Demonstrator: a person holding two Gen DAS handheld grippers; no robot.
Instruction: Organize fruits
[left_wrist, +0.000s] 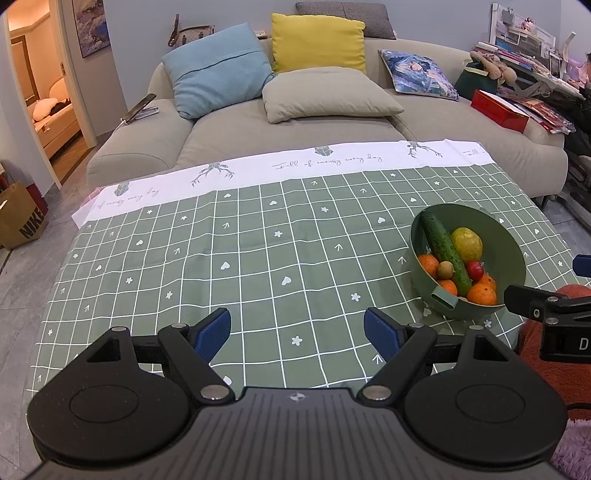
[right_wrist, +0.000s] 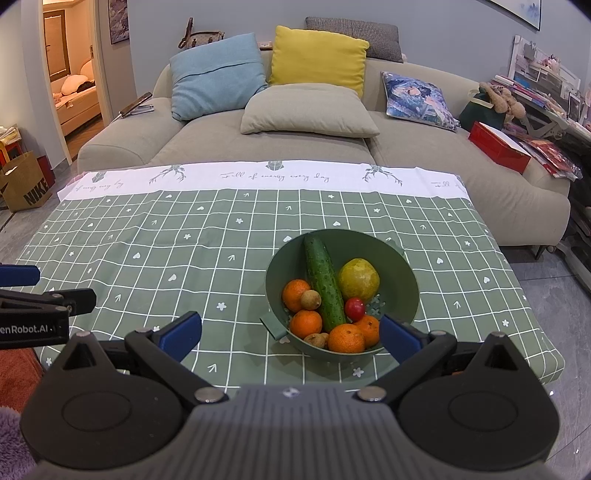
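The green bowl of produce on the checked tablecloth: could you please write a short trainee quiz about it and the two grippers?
1. True or false: the long dark green cucumber lies inside the round green plastic bowl.
2. Which gripper has the bowl straight ahead of its fingers? A) the left gripper B) the right gripper
3. Fill in: the small round red fruit sits just in front of the large ______ fruit.

Key:
1. True; it slants across the oranges.
2. B; in the left wrist view the bowl sits far to the right.
3. Yellow-green.
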